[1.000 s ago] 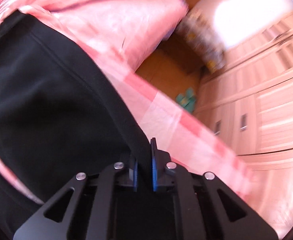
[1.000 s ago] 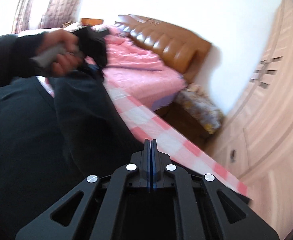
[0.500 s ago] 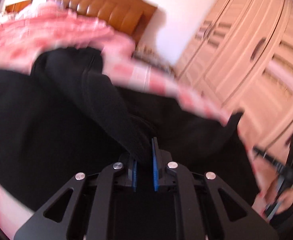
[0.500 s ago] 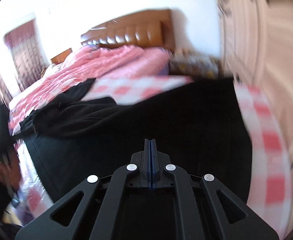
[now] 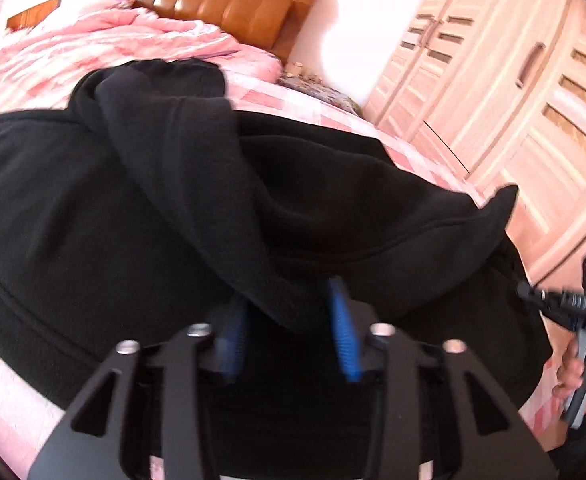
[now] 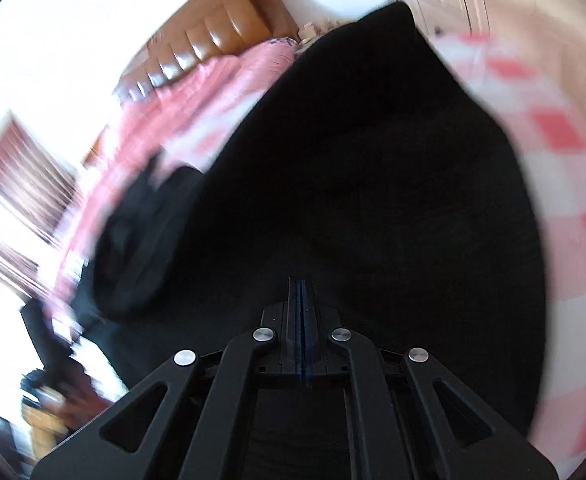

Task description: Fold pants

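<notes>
The black pants [image 5: 141, 208] lie spread over a pink checked bed, with a folded-over layer bunched across the middle. My left gripper [image 5: 289, 320] is open, its blue pads [image 5: 343, 332] apart, and a fold of the pants hangs loosely between them. My right gripper [image 6: 301, 312] is shut with the pads pressed together, low over the pants [image 6: 373, 200]; whether cloth is pinched in it cannot be seen. The right gripper and the hand holding it show at the right edge of the left wrist view [image 5: 573, 308].
A brown leather headboard [image 5: 221, 4] and a rumpled pink quilt [image 5: 93, 48] are at the bed's far end. Light wooden wardrobe doors [image 5: 513, 92] stand along the right. The pink checked sheet [image 6: 565, 168] shows beside the pants. The right wrist view is motion-blurred.
My left gripper has opened and let go of the pants fold it held. Both grippers swung across the bed, carrying the pants over into a folded layer.
</notes>
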`<state>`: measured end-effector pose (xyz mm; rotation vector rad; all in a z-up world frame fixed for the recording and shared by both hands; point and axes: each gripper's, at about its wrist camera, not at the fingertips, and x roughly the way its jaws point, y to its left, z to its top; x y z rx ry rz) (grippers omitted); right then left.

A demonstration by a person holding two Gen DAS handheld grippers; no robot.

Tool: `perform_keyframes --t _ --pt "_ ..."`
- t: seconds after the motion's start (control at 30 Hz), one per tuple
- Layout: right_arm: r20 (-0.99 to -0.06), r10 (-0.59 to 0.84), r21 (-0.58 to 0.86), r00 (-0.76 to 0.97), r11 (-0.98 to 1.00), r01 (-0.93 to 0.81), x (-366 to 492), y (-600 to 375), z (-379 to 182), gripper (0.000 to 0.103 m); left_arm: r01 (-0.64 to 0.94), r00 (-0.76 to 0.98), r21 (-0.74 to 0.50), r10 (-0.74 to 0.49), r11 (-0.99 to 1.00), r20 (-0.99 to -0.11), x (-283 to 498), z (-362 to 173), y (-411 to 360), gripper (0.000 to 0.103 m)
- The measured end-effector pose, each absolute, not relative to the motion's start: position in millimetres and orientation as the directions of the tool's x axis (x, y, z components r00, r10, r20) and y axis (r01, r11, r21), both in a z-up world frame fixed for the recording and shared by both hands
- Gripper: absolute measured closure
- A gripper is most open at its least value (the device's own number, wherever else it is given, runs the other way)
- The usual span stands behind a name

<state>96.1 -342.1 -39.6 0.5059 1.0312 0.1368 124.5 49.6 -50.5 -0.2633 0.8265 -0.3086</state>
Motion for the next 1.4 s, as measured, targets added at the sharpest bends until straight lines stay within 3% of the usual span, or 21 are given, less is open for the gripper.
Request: perform_keyframes --t 0.13,0.33,0.4,0.5,0.57,0.63,0.67,0.77,0.8,0.9,0.93,1.0,1.03,1.07,1.13,1.2,1.33,1.4 --pt "-0.811 0.220 0.268 0.542 0.963 0.009 98 -326 -34 0.097 0.182 0.640 -0.301 -0.345 0.936 -0.687 125 -47 39 0.042" --pt "-0.756 0.297 0.402 0.583 0.914 0.054 107 -338 -17 0.097 0.183 0.640 -0.325 -0.363 0.928 -0.677 120 -49 45 0.038" --pt "-0.803 0.276 0.436 0.529 0.876 0.204 127 -356 -20 0.097 0.187 0.639 -0.316 -0.359 0.930 -0.680 120 -49 43 0.036" --pt "-0.833 0.263 0.391 0.486 0.902 0.182 145 -349 -23 0.097 0.185 0.640 -0.315 -0.357 0.931 -0.680 119 -49 43 0.036" --pt "-0.745 0.473 0.589 0.471 0.797 0.132 151 -351 -27 0.097 0.184 0.640 -0.326 -0.365 0.927 -0.676 119 -49 46 0.036" --pt "-0.618 0.595 0.747 0.513 0.649 0.146 147 -363 -27 0.097 0.184 0.640 -0.338 -0.374 0.923 -0.671 118 -49 48 0.036" --pt "-0.598 0.595 0.763 0.537 0.627 0.155 143 -364 -27 0.097 0.184 0.640 -0.343 -0.378 0.921 -0.669 118 -50 49 0.036" --pt "-0.832 0.411 0.519 0.373 0.815 0.259 152 -354 -36 0.097 0.193 0.637 -0.351 -0.389 0.916 -0.666 119 -49 49 0.033" --pt "-0.823 0.434 0.537 0.367 0.806 0.248 152 -352 -37 0.097 0.202 0.634 -0.352 -0.396 0.914 -0.664 119 -49 49 0.032" --pt "-0.686 0.542 0.680 0.485 0.715 0.164 148 -354 -24 0.096 0.206 0.633 -0.365 -0.408 0.908 -0.658 119 -49 51 0.031" --pt "-0.602 0.590 0.747 0.539 0.655 0.117 147 -356 -17 0.096 0.205 0.633 -0.370 -0.411 0.906 -0.655 119 -49 52 0.031" --pt "-0.366 0.692 0.872 0.622 0.488 -0.030 139 -357 -12 0.096 0.198 0.636 -0.384 -0.416 0.902 -0.650 119 -49 55 0.031" --pt "-0.165 0.751 0.930 0.639 0.334 -0.153 135 -354 -14 0.096 0.195 0.636 -0.397 -0.424 0.897 -0.645 119 -50 57 0.031" --pt "-0.096 0.774 0.943 0.625 0.272 -0.191 134 -347 -16 0.096 0.194 0.636 -0.407 -0.430 0.893 -0.640 119 -50 59 0.031" --pt "-0.154 0.801 0.943 0.578 0.294 -0.156 133 -325 -14 0.096 0.183 0.642 -0.420 -0.431 0.889 -0.634 119 -50 63 0.031" --pt "-0.086 0.825 0.941 0.558 0.251 -0.226 136 -316 -7 0.096 0.150 0.664 -0.414 -0.402 0.898 -0.630 117 -48 66 0.030" --pt "-0.255 0.756 0.828 0.603 0.493 -0.267 149 -291 19 0.096 0.075 0.709 -0.405 -0.334 0.911 -0.622 107 -29 73 0.028" --pt "-0.347 0.729 0.759 0.590 0.588 -0.280 146 -280 17 0.096 0.095 0.676 -0.506 -0.429 0.857 -0.600 107 -9 73 0.010"
